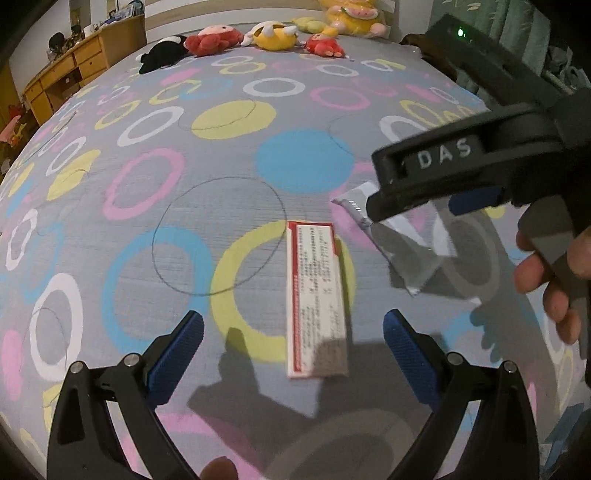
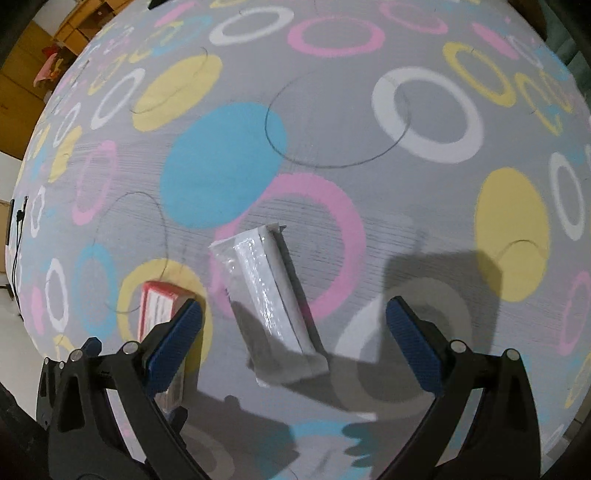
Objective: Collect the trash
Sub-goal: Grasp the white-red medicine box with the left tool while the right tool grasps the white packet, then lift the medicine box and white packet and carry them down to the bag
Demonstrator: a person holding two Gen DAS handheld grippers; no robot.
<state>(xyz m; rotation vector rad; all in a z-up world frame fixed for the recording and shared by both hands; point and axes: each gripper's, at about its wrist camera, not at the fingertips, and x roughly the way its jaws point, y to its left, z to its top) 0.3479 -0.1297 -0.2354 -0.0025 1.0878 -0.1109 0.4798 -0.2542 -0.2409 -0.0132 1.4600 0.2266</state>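
Observation:
A flat red-and-white box (image 1: 317,299) lies on the patterned bed, between and just ahead of the open jaws of my left gripper (image 1: 293,332). A clear plastic wrapper (image 1: 402,251) lies to its right, partly hidden under my right gripper's black body (image 1: 443,173). In the right wrist view the wrapper (image 2: 269,295) lies between the open jaws of my right gripper (image 2: 295,332), a little above the sheet. The red-and-white box (image 2: 159,306) shows at the left, partly behind the left finger. Both grippers are empty.
The bed sheet (image 1: 229,206) is grey with coloured rings. Several plush toys (image 1: 273,35) line the far edge of the bed. A wooden desk (image 1: 70,74) stands at the far left. A curtain (image 1: 517,22) hangs at the far right.

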